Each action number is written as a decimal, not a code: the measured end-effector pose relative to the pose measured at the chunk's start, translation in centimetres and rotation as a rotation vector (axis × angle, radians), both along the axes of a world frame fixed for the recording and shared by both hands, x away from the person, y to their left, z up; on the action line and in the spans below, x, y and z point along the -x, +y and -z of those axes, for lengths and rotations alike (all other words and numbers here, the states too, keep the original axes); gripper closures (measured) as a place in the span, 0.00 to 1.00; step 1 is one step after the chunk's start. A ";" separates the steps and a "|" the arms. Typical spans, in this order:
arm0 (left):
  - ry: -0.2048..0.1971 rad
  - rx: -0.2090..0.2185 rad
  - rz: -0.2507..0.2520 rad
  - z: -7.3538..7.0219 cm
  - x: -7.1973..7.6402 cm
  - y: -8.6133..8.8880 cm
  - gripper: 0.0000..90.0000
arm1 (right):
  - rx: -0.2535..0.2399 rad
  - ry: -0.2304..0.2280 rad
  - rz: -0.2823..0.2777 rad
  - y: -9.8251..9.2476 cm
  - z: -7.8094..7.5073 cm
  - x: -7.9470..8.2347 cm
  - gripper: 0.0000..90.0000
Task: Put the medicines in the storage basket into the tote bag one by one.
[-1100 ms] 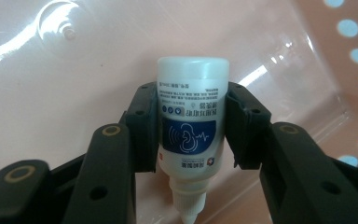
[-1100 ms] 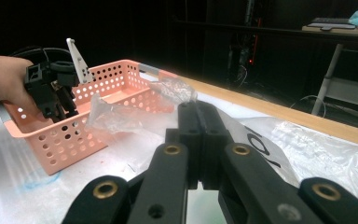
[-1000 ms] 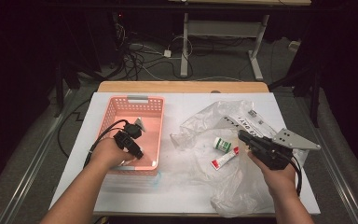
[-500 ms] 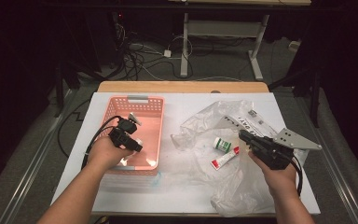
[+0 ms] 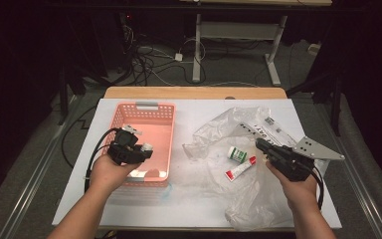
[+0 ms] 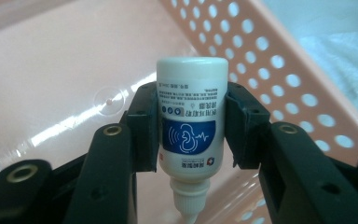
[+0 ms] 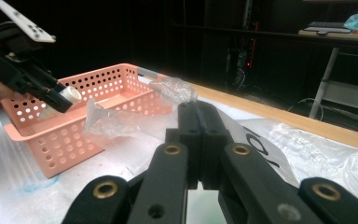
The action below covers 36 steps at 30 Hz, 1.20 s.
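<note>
left gripper [image 6: 192, 135] pinching small white plastic dropper bottle with blue label [image 6: 190, 126] over pink perforated plastic basket [image 5: 159, 117], right gripper [image 7: 200, 140] jaws pressed together on crumpled clear plastic bag [image 5: 219, 132]

Looks like a lab or test room, not anyone's home. Dark space, with a white-topped table [image 5: 144, 209] in the middle of the frame, a tangle of cables [image 5: 149, 62] on the grey floor at upper centre, and the metal legs of a desk [image 5: 273, 55] behind. Black curtains or walls all round the edges.
</note>
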<state>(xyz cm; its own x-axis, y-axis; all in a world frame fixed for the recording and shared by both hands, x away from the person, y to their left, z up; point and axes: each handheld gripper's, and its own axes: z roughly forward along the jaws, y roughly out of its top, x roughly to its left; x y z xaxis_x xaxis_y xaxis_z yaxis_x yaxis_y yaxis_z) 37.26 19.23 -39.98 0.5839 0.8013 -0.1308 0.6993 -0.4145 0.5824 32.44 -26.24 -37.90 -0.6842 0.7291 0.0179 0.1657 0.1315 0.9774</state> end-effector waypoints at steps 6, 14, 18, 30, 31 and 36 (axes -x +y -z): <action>-0.066 0.070 0.004 0.3 1.5 0.0 0.65 | 0.007 0.001 -0.007 0.2 0.1 0.0 1.00; -0.156 0.137 0.021 -0.3 3.1 -0.7 0.65 | 0.014 0.002 -0.007 0.3 0.4 -0.1 1.00; -0.190 0.163 0.059 -1.3 3.9 -1.9 0.65 | 0.015 0.006 -0.006 0.3 0.4 -0.2 1.00; -0.203 0.194 0.233 -2.0 5.9 -8.2 0.65 | 0.013 -0.002 -0.010 0.4 0.2 0.0 1.00; -0.200 0.191 0.246 -1.8 5.9 -8.9 0.65 | 0.013 -0.001 -0.009 0.4 0.2 0.0 1.00; -0.190 0.179 0.281 -1.0 5.7 -11.6 0.65 | 0.006 -0.001 -0.005 0.2 0.1 0.1 1.00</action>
